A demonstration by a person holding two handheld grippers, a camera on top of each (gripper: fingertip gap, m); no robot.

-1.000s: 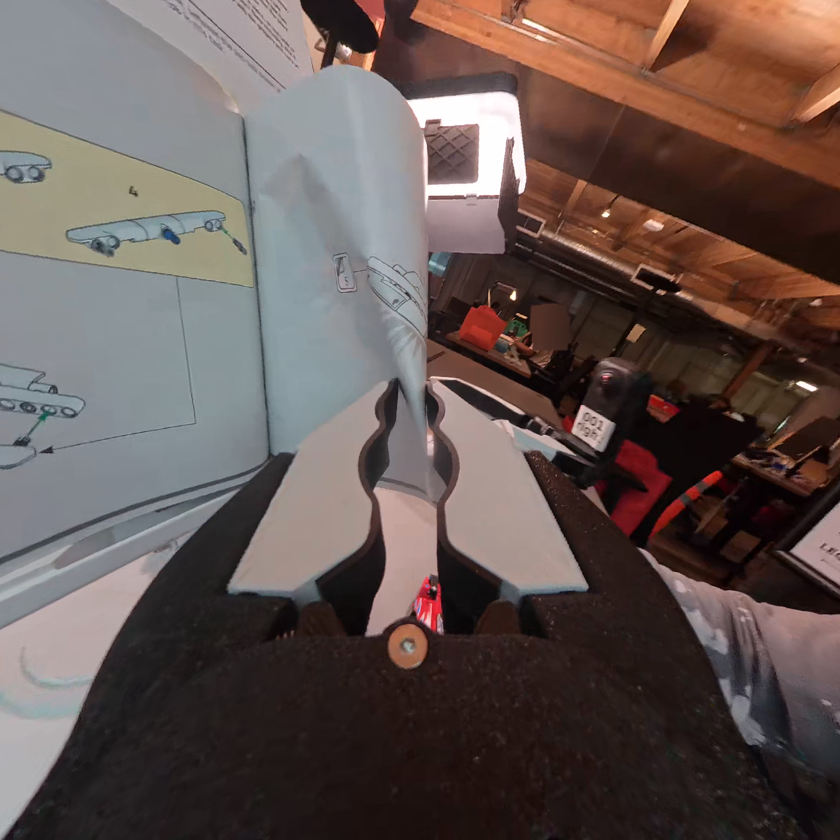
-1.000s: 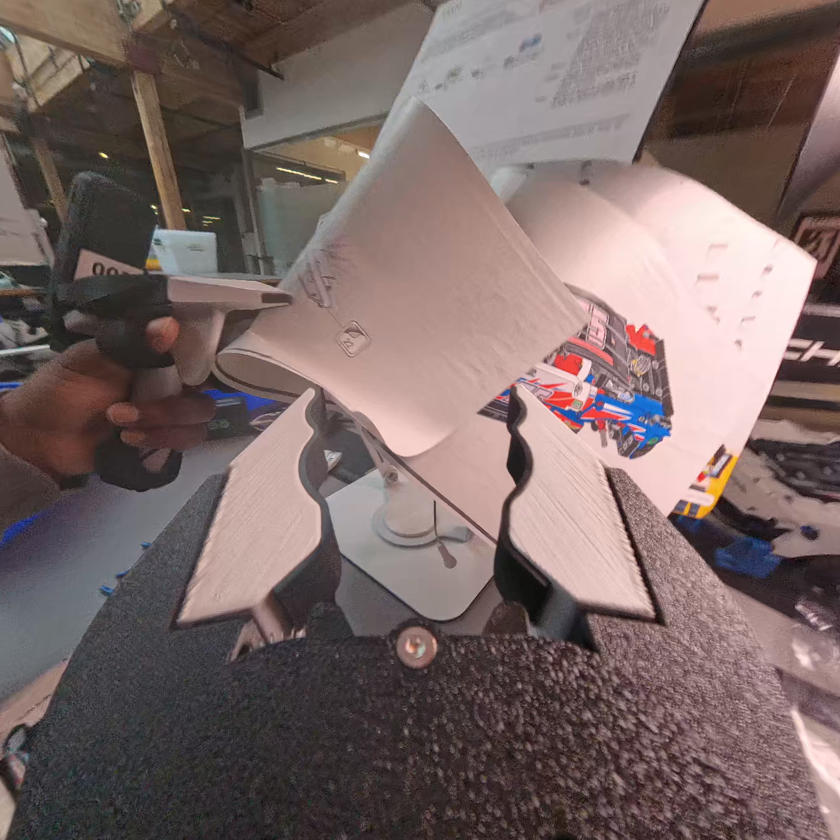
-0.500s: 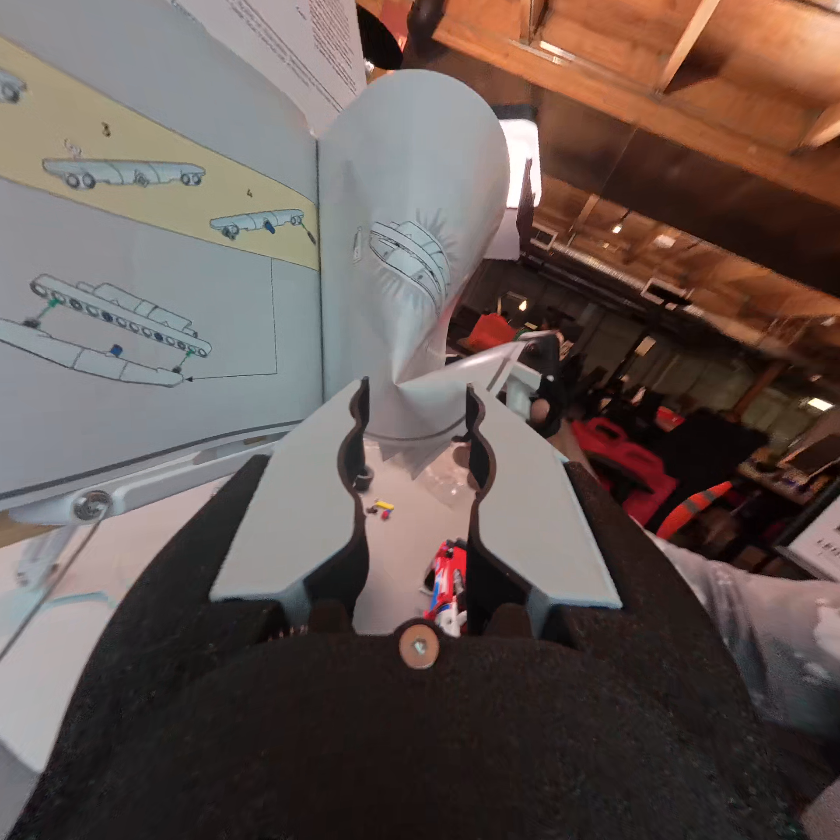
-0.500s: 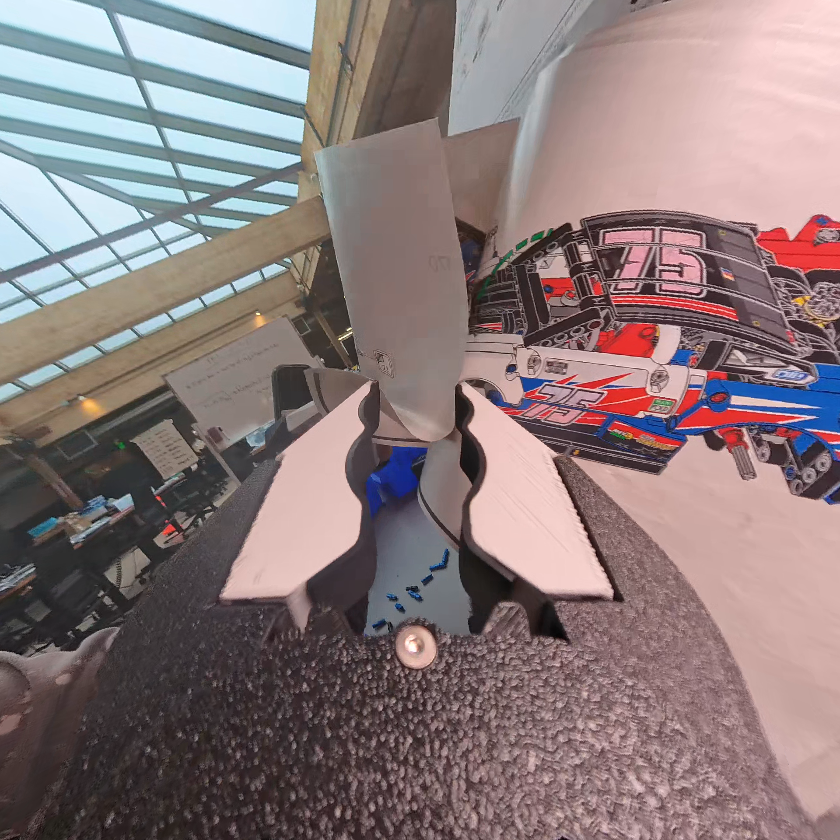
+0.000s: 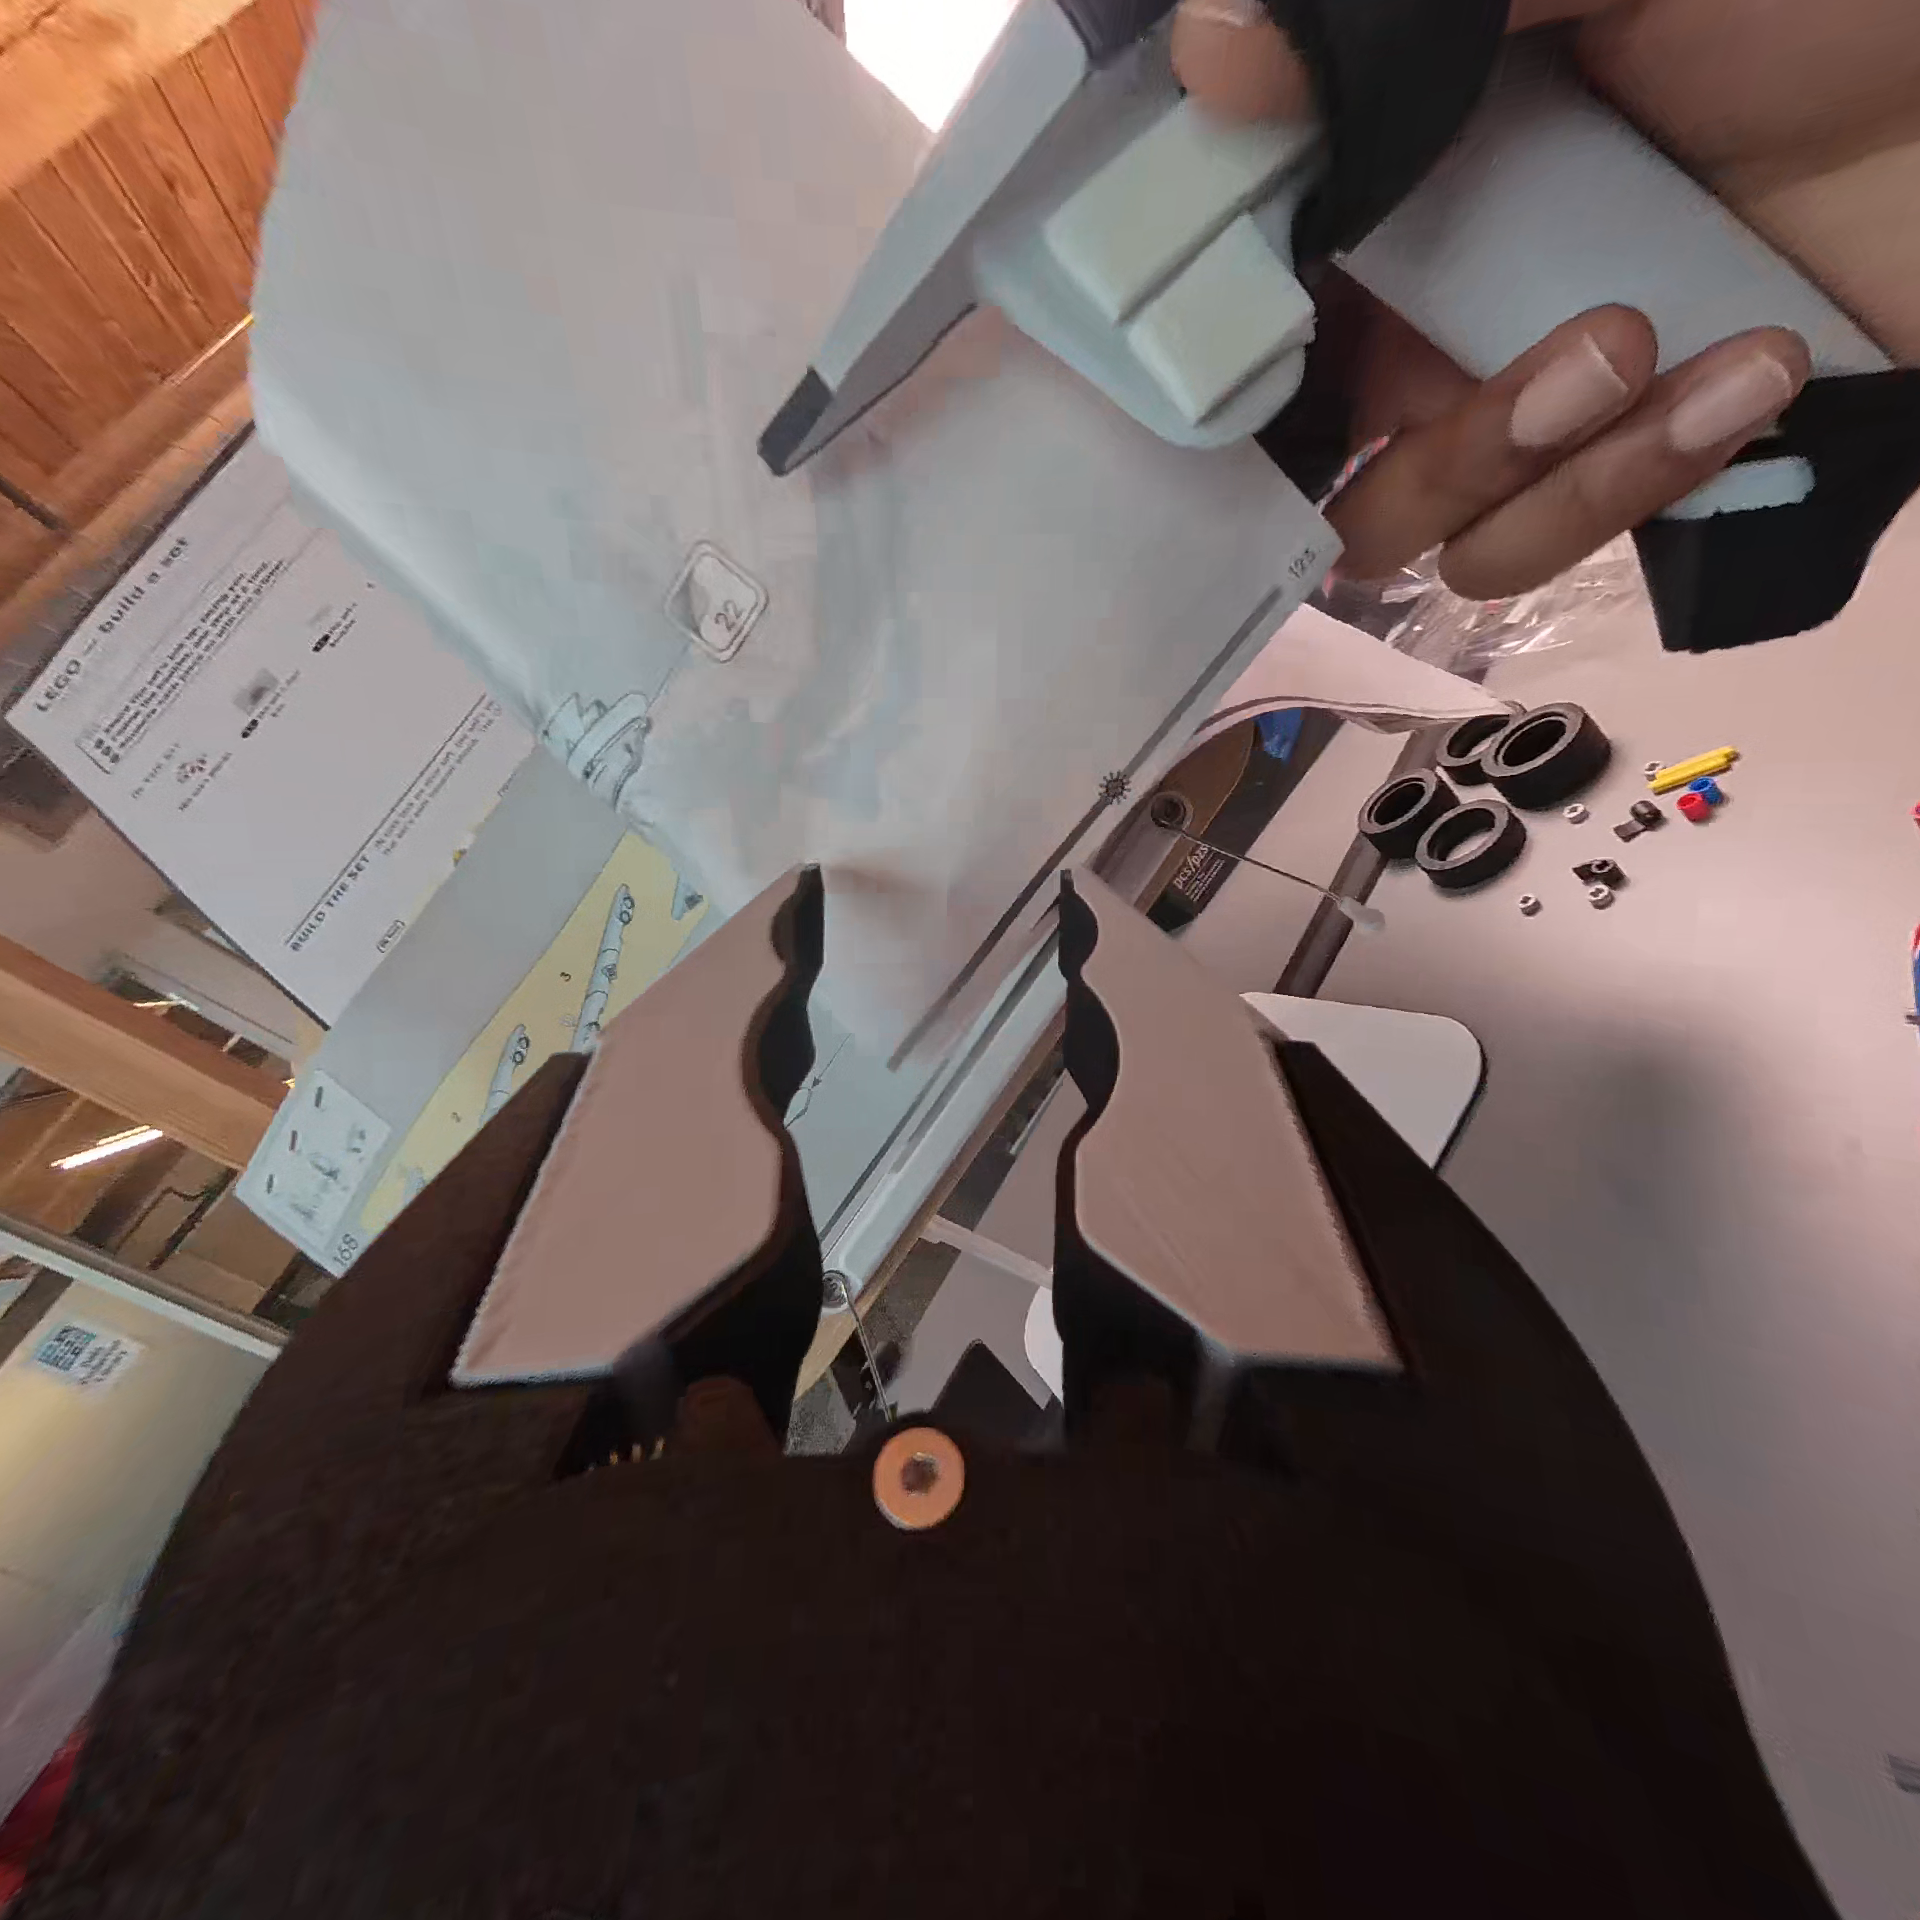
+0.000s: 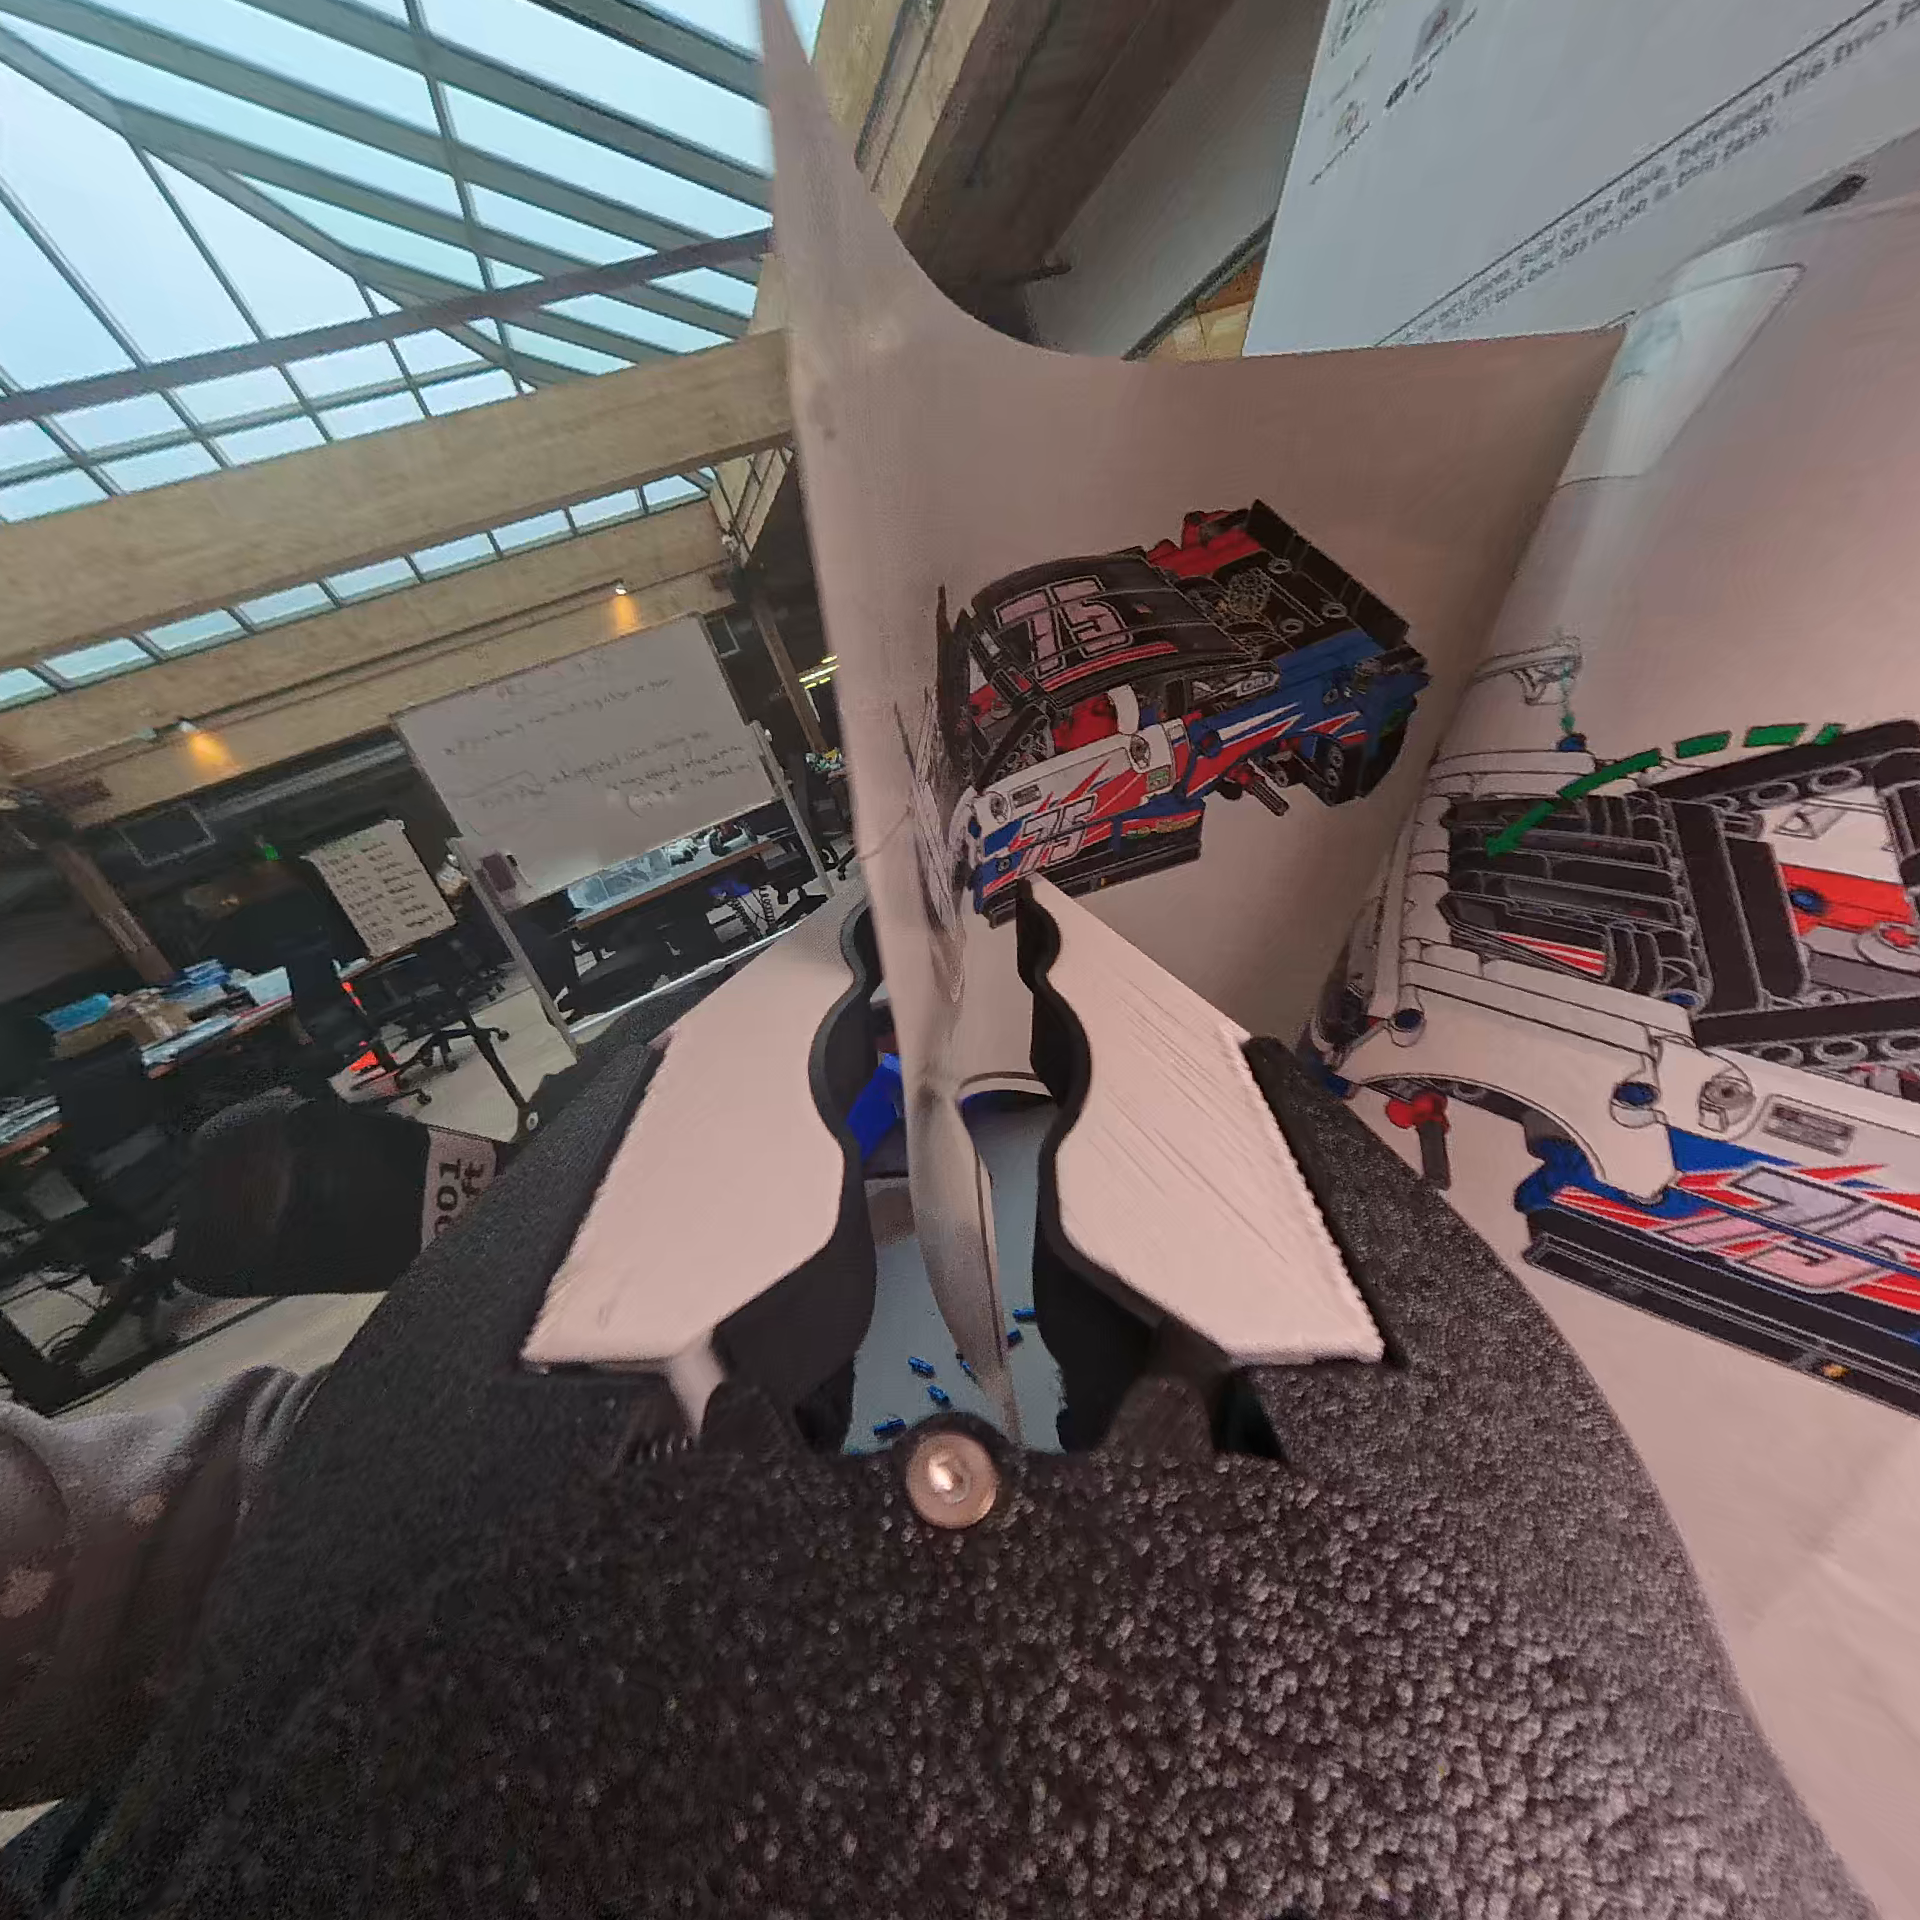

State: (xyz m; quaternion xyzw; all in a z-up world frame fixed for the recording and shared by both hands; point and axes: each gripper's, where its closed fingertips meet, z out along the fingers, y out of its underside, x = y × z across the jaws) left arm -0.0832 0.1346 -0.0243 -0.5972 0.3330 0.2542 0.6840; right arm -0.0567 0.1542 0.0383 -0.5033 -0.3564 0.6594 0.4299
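**A booklet page stands between the right jaws; the left gripper is open and empty**

The left gripper point(image 5: 935, 914) is seen with its jaws apart, at a middle width, and nothing is held between them. It is pointed at an instruction booklet point(image 5: 582, 436) that is propped on a stand point(image 5: 1039, 1049). In the left wrist view a curled page point(image 5: 935, 644) of this booklet is seen just beyond the fingertips, toward 12 o'clock; whether it is touched cannot be told. At about 1 o'clock the right gripper point(image 5: 790, 436) is seen against the same page, held by a hand point(image 5: 1558, 416).

On the grey table point(image 5: 1662, 1247), at 2 o'clock, four black toy tyres point(image 5: 1475, 800) are lying close together, and just beside them, toward 3 o'clock, some small building parts point(image 5: 1662, 800) in yellow, blue, red and black are scattered.

In the right wrist view the right gripper point(image 6: 945, 925) is seen with a narrow gap, and a loose page point(image 6: 1143, 582) with a printed race car is standing edge-on inside this gap. The jaws are not closed on it: space is seen on the right side of the sheet. Whether the left finger touches the sheet cannot be told. At 3 o'clock another page point(image 6: 1714, 831) with a larger car drawing is seen. Behind, at 10 o'clock, a whiteboard point(image 6: 592, 748) stands under a glass roof point(image 6: 312, 260).

As far as it is shown, the page is lifted from the stack but not laid flat on either side.
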